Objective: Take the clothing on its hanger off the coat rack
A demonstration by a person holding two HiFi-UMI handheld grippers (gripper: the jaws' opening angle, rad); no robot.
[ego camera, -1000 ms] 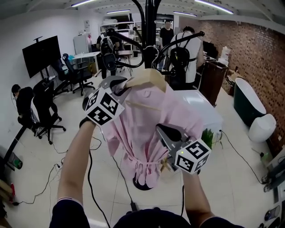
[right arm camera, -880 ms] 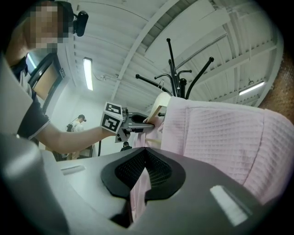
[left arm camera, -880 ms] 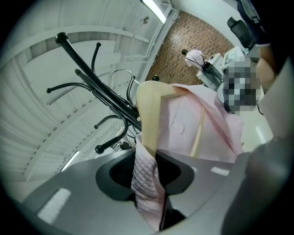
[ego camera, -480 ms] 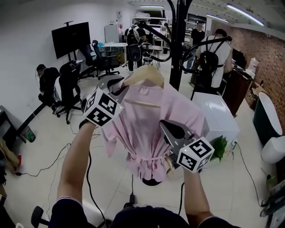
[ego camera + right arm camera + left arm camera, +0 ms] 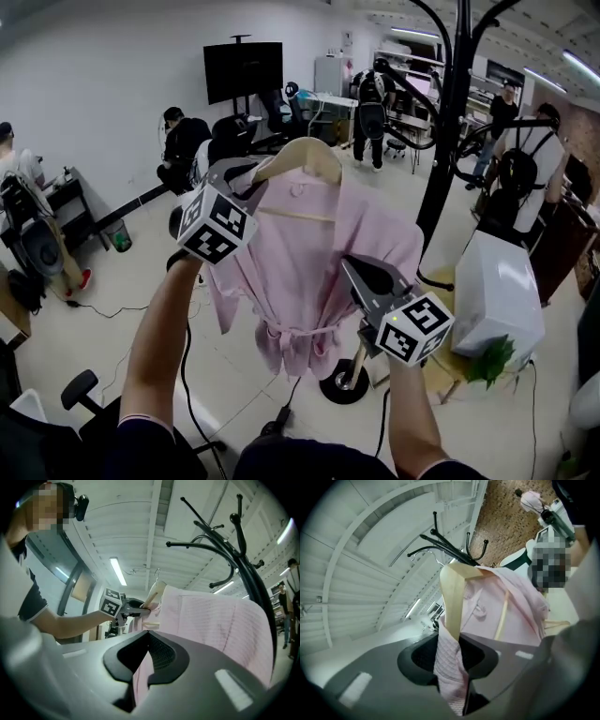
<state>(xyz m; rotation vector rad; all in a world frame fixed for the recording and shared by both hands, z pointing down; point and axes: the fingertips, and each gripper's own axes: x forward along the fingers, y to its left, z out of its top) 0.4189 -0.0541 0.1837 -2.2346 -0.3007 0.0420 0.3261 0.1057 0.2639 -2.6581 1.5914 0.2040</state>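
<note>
Garment: the pink robe (image 5: 305,262) hangs on its wooden hanger (image 5: 309,157), carried in the air between both grippers. It is off the coat rack (image 5: 448,131), which stands apart at its 2 o'clock.
Left gripper: the left gripper (image 5: 246,180) is at the robe's 10 o'clock. Its jaws are clamped on the hanger's shoulder end through the cloth, so I judge the wood bears the weight.
Right gripper: the right gripper (image 5: 364,274) is at 4 o'clock. Its jaws are pinched on a fold of the robe's side, probably to curb swinging and stop the robe slipping off the hanger.
Hook: the hook (image 5: 157,575) is free and touches no rack arm.
Stage: lift-off looks done, and only carrying the robe clear remains.
</note>
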